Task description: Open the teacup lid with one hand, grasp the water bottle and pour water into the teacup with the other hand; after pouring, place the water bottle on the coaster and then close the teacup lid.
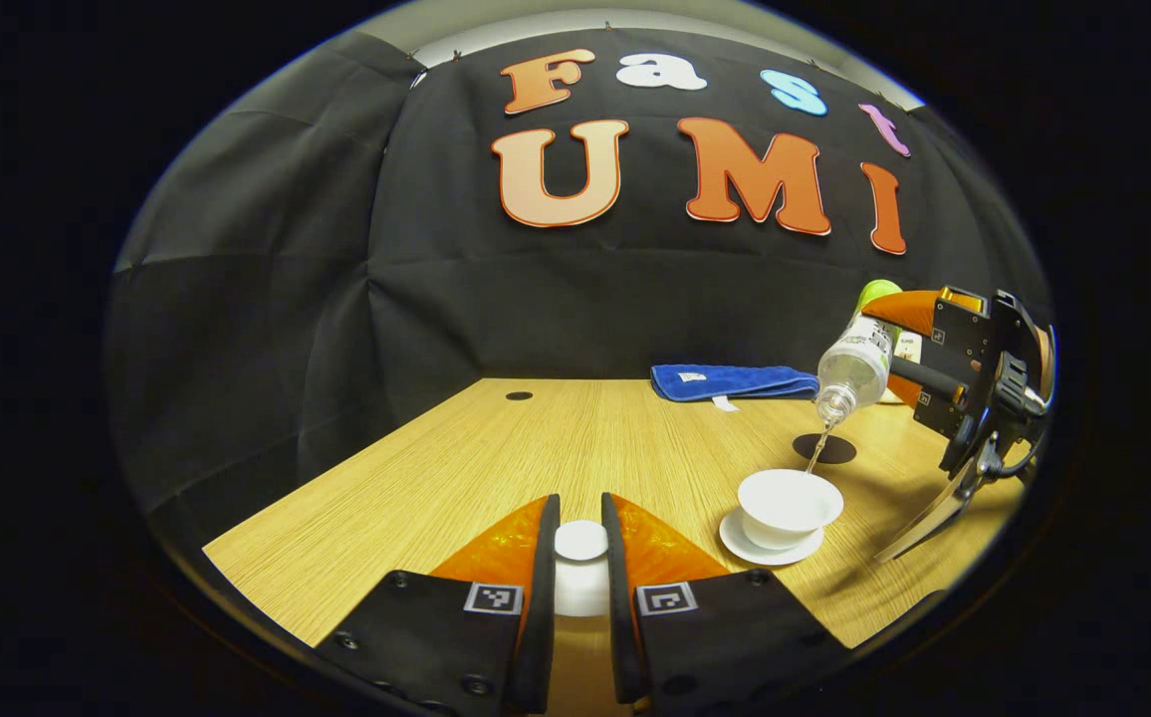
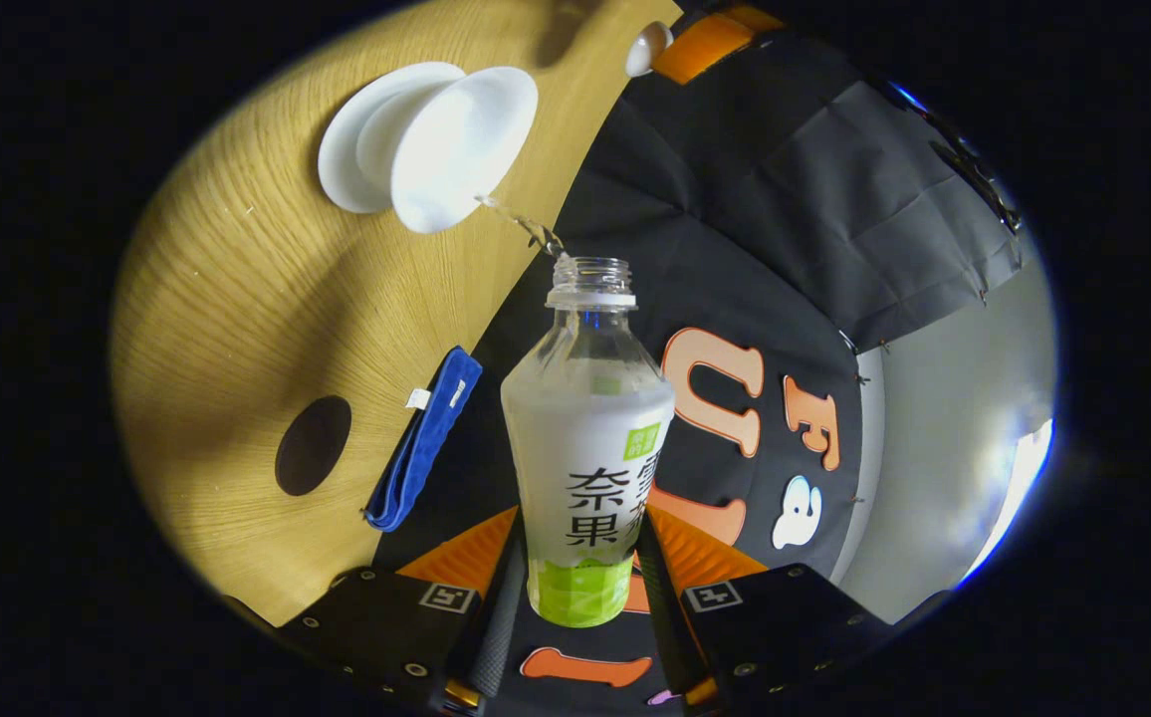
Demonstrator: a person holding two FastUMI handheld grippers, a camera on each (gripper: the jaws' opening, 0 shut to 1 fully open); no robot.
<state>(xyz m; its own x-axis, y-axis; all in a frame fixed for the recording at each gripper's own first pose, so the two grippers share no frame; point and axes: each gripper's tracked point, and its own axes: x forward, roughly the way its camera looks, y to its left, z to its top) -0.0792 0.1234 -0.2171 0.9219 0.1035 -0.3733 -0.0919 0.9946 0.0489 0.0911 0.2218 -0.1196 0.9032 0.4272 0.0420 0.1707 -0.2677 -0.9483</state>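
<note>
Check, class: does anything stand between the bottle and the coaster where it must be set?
Nothing visible does. The bottle, held in the right gripper, pours into the cup. The dark round coaster lies bare on the table just beyond the cup, below the bottle; the blue cloth lies farther back.

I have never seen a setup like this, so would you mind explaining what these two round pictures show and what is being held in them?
A person holds a two-finger gripper in each hand, and each gripper carries a fisheye camera that looks along its own fingers. In the left gripper view, the left gripper is shut on the white teacup lid, held above the wooden table. Farther right in that view you see the right gripper tipping the water bottle. The right gripper view is tilted because that hand is pouring: a thin stream runs from the bottle's open mouth into the white teacup, which stands on its saucer. Also on the table are a folded blue cloth and a dark round coaster.
</note>
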